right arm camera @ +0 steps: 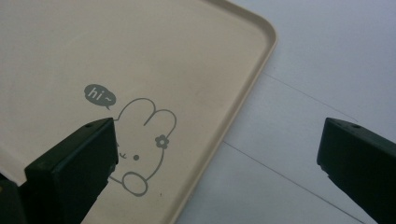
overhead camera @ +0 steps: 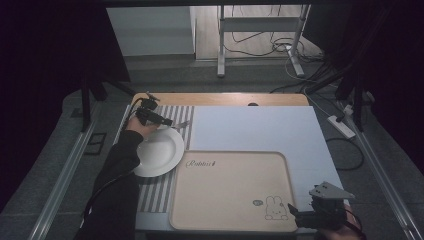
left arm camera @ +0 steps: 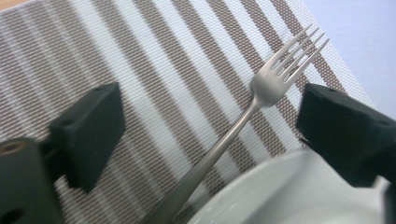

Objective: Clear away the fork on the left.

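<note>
While your left tool (left arm camera: 205,135) gapes wide around the fork (left arm camera: 243,121), aim for its slim handle. It looks light, stiff and slippery, lying flat on the striped placemat (left arm camera: 154,79).

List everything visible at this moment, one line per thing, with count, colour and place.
fork: 1, silver, on the striped mat, beside the plate, between the left gripper's jaws
plate: 1, white, on the mat, left of the tray
mat: 1, brown and white stripes, table's left side
tray: 1, beige with rabbit drawing, table's near middle
table: 1, pale top
left gripper: 1, black, open around the fork
right gripper: 1, black, open, over the tray's near right corner
</note>
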